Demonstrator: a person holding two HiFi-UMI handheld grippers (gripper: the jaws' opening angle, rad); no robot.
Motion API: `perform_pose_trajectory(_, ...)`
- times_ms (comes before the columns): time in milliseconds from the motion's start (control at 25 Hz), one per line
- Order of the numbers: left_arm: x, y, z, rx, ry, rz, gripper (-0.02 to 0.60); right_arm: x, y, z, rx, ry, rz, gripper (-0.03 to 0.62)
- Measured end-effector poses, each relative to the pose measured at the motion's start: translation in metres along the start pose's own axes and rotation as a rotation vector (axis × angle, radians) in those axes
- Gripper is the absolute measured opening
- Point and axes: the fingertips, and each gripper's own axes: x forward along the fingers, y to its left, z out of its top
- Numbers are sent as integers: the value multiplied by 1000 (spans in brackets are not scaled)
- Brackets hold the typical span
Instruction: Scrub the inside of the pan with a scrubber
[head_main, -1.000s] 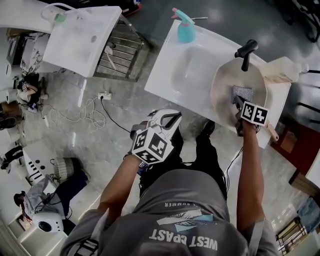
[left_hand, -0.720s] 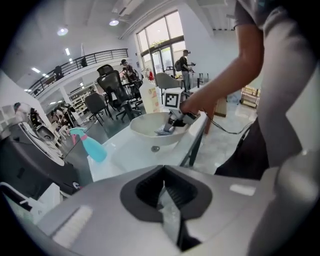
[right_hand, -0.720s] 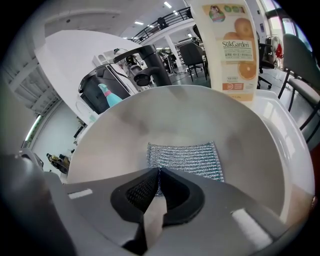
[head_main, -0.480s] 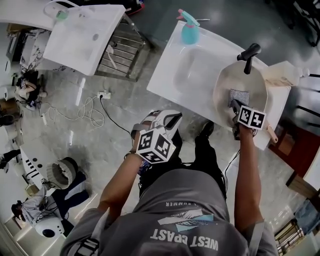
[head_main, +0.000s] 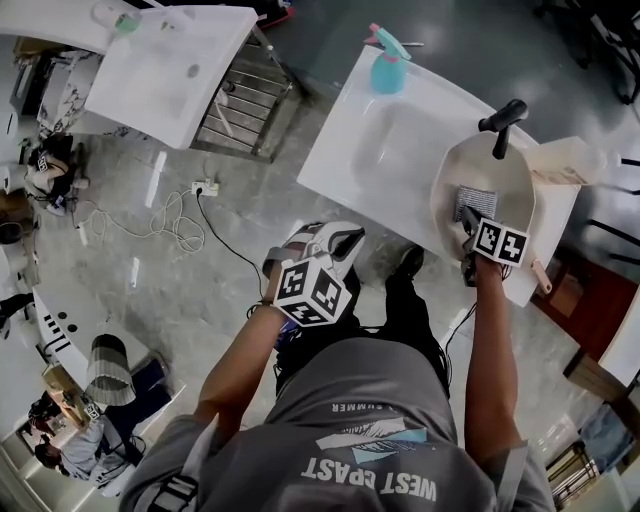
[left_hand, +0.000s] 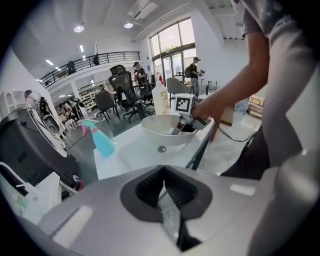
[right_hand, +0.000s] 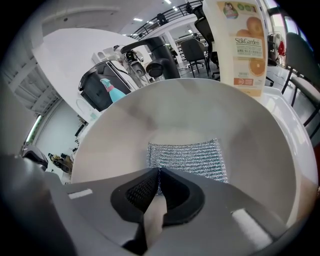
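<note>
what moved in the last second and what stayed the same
The right hand-held gripper slid the scrubber a little across the inside of the pan, toward the picture's left in the head view. Its jaws stayed shut on the scrubber's edge. The left hand-held gripper hangs shut and empty, still away from the counter. Pan, spray bottle and soap bottle kept their places.

One pan (head_main: 503, 162), one scrubber (head_main: 477, 197), two bottles (head_main: 388, 68) (head_main: 565, 160)

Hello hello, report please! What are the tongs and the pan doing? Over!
Right tongs shut on scrubber, pressed to inside of pan. Left tongs shut, empty, away from pan. Nothing in the way. Over.
</note>
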Motion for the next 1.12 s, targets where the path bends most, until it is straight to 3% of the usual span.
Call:
perform_pose_trajectory(760, -1, 29, -11, -24, -7, 22, 2, 14, 25, 6, -29, 24, 11, 17)
perform_pose_trajectory(1120, -11, 38, -11, -34, -13, 51, 3, 10, 50, 13, -77, -11, 32, 14)
